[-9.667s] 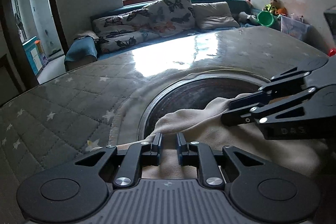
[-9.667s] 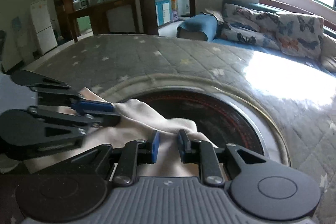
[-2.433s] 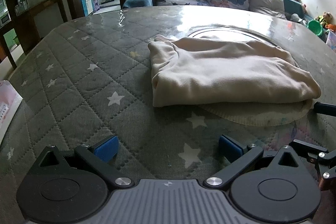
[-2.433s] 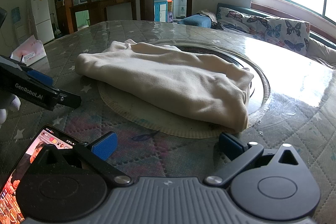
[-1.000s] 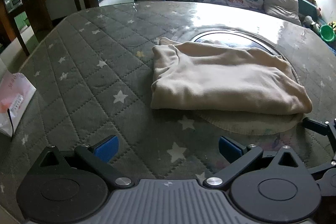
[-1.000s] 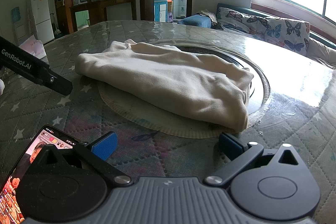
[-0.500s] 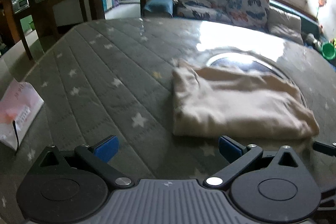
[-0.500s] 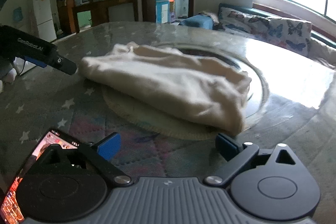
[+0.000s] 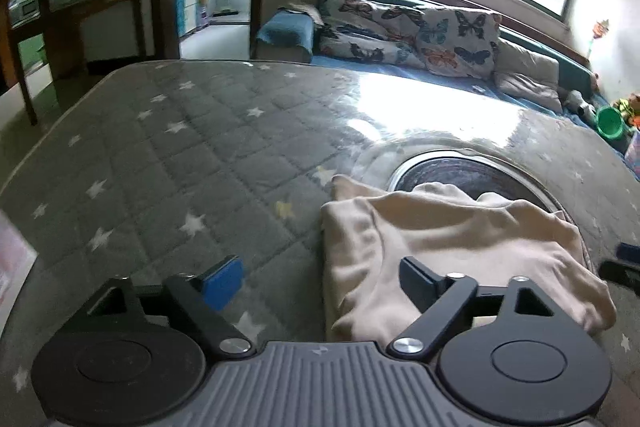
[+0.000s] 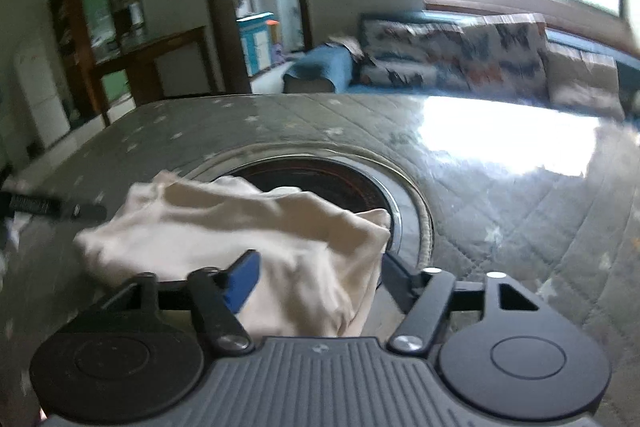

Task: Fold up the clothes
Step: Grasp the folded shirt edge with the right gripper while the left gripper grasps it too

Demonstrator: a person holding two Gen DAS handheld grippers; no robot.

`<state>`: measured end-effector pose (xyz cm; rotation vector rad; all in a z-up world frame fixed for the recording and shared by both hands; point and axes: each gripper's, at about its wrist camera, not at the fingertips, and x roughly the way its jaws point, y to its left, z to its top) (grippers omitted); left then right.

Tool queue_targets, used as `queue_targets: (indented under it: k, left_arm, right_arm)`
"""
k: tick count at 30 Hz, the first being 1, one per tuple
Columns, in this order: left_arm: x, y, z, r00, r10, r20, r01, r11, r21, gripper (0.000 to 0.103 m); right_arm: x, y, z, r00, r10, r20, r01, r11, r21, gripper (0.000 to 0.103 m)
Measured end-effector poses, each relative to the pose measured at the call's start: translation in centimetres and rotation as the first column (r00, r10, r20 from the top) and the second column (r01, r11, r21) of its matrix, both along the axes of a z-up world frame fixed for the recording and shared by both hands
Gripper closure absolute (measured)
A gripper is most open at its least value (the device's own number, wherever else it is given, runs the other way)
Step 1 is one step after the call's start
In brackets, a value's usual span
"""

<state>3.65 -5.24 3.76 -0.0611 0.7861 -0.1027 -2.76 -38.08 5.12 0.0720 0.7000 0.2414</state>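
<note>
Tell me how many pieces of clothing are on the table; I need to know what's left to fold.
1. A single cream garment lies folded on the quilted table, partly over the round inset, between the open left gripper and open right gripper. Anything beneath it is hidden.

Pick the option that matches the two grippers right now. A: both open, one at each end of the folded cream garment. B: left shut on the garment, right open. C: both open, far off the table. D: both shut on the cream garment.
A: the left gripper and the right gripper both show wide-spread fingers, each over one end of the folded cream garment, clamping nothing.
</note>
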Motion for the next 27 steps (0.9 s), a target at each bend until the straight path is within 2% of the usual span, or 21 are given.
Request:
queue_targets:
  k: [10, 17, 22, 24, 25, 27]
  left_arm:
    - [2.8, -0.5, -1.7, 0.999, -0.023, -0.028, 0.023, 1.0, 0.007, 0.018]
    - [3.4, -0.8, -2.8, 0.998, -0.028, -0.062, 0.028, 1.0, 0.001, 0.018]
    - [3.4, -1.0, -3.0, 0.998, -0.034, -0.055, 0.035, 0.999, 0.013, 0.021]
    - [3.3, -1.1, -2.9, 0.998, -0.05, -0.046, 0.051, 0.999, 0.009, 0.033]
    - [3.3, -1.2, -2.8, 0.997, -0.06, -0.045, 0.06, 0.998, 0.004, 0.036]
    - [3.3, -1.3, -2.8, 0.996, -0.08, -0.042, 0.08, 0.997, -0.01, 0.051]
  right_arm:
    - [3.8, -0.6, -2.4, 0.996, -0.072, -0.054, 0.072, 0.997, -0.01, 0.047]
    - [4.7, -1.1, -3.7, 0.991, -0.095, -0.091, 0.097, 0.995, 0.014, 0.053]
    - [4.7, -1.5, -3.9, 0.989, -0.107, -0.102, 0.111, 0.993, 0.033, 0.06]
    - [4.7, -1.6, -3.9, 0.989, -0.106, -0.101, 0.112, 0.993, 0.046, 0.062]
    - [4.7, -1.7, -3.9, 0.989, -0.105, -0.1, 0.111, 0.992, 0.052, 0.066]
    - [4.7, -1.7, -4.0, 0.99, -0.098, -0.104, 0.105, 0.992, 0.069, 0.075]
